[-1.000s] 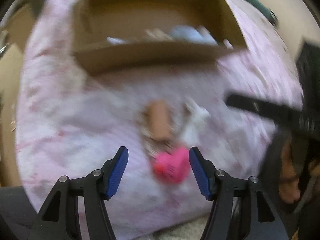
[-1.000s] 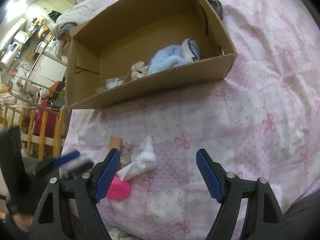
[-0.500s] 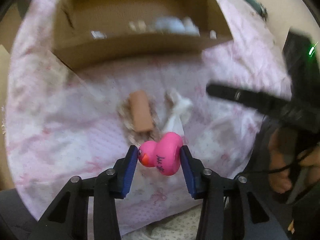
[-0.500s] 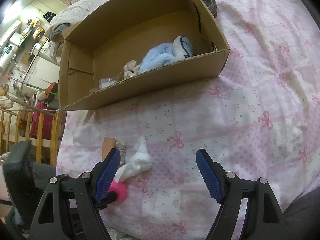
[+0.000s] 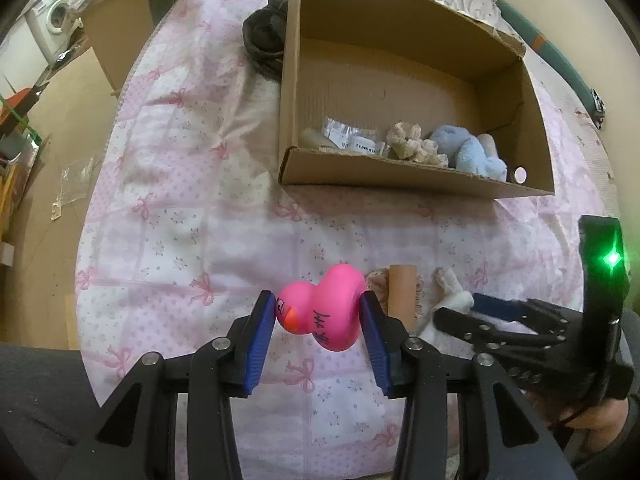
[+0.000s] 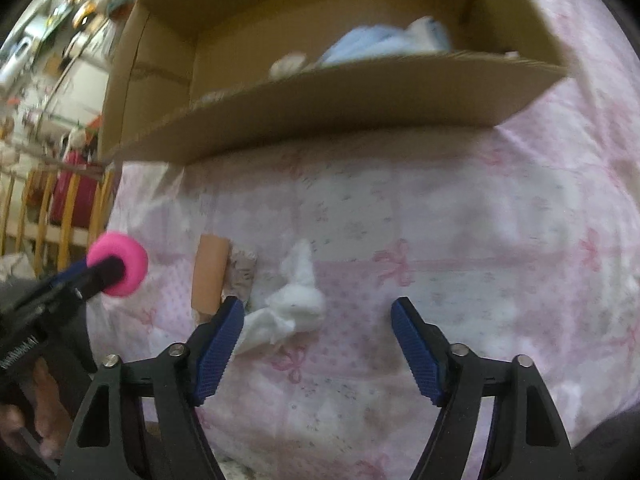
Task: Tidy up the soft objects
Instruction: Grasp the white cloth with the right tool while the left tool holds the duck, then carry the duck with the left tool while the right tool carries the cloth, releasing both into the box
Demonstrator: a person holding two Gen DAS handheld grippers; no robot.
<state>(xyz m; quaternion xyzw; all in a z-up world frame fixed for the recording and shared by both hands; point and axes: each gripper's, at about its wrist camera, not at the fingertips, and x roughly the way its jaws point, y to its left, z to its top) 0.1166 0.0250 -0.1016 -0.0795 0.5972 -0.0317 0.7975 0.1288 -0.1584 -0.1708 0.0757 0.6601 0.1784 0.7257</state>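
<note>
Pink duck lifted off the bed, white toy next in line.

On the bed (image 5: 168,184), under its pink bow-print cover, an open cardboard box (image 5: 408,178) already holding a blue plush (image 5: 476,154) and a few smaller bits. Nearer the camera, a tan roll (image 5: 402,290) lying on a scrap of patterned cloth, and just beside it a small white toy (image 6: 298,298). Changed since a second ago: left tool (image 5: 318,330) now clamped on the pink duck (image 5: 324,308) and raised clear of the cover (before, jaws wide with the duck loose between them). Right tool (image 6: 316,344) lowered toward the white toy, jaws closing, pads not yet pressing it. Judged: duck ready for the box, two things left outside.
</note>
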